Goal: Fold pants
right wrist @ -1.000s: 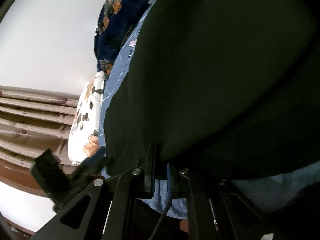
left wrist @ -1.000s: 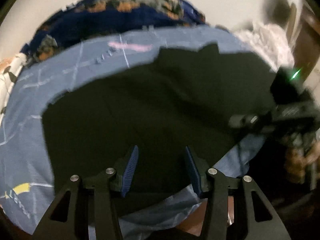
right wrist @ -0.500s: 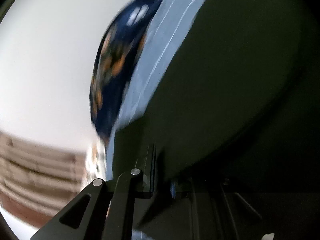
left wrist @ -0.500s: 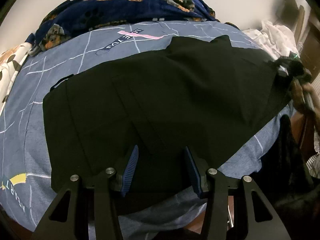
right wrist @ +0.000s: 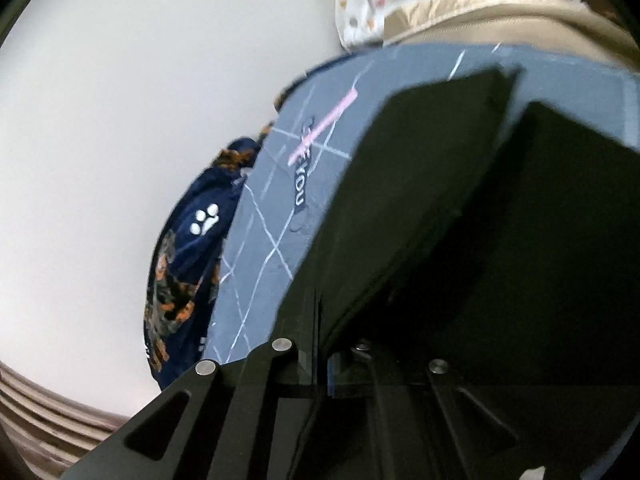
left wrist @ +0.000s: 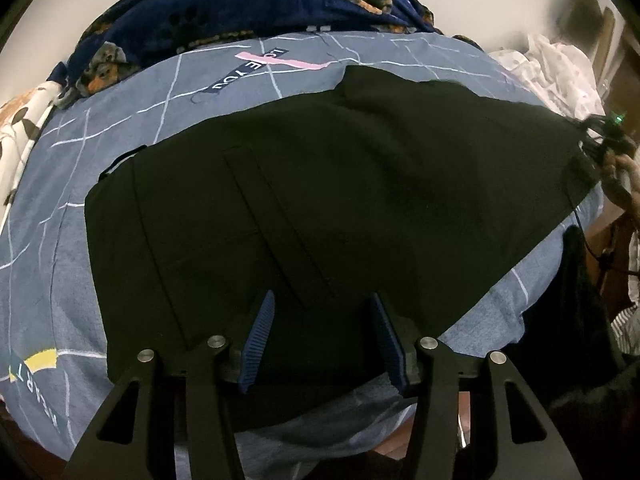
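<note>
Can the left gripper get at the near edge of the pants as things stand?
Probably yes. The left gripper hangs open just above the black pants, its blue fingers straddling the near hem; nothing lies between. The right gripper holds the far end.

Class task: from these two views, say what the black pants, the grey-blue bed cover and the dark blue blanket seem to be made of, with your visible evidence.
Black pants: probably smooth woven cloth, matte; crisp creases, flat drape. Bed cover: likely printed cotton, matte; fine wrinkles, printed lines. Blanket: seemingly plush fleece; soft, fuzzy-looking folds.
</note>
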The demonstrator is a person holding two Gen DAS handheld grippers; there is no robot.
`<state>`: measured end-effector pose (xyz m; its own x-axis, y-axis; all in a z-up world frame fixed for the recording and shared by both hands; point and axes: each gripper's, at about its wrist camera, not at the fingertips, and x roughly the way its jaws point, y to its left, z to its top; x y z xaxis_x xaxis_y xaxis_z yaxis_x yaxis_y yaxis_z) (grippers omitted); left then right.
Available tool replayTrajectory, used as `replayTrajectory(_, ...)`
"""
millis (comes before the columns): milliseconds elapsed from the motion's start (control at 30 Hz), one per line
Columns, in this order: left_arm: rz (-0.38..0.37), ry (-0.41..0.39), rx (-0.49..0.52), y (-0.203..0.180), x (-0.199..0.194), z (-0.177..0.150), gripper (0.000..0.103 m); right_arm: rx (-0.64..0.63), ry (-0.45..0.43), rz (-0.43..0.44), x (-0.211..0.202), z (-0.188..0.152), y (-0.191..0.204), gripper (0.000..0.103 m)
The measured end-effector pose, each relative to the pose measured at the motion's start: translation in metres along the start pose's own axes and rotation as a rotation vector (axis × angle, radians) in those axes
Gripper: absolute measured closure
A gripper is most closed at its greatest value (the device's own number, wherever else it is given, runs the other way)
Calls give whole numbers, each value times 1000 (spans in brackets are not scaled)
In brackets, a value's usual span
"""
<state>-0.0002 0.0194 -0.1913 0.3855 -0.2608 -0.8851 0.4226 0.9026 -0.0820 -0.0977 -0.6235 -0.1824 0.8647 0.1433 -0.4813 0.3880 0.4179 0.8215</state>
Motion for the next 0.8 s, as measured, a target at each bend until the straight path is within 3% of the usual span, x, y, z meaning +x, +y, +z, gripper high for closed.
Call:
replayTrajectory(300, -12, 13, 45, 1, 0, 0, 51, 136, 2, -63, -47, -6, -78, 101)
replayTrajectory(533, -9, 3, 84, 3, -4, -3, 51, 125, -2, -71, -48, -4, -82, 101)
replayTrajectory(667, 3, -87, -9, 21, -30, -3, 51, 103, -8, -80, -47, -3, -84, 102)
replayTrajectory(800, -10, -178, -234, 71, -75, -12, 51, 95, -12, -86, -45, -3, -82, 103)
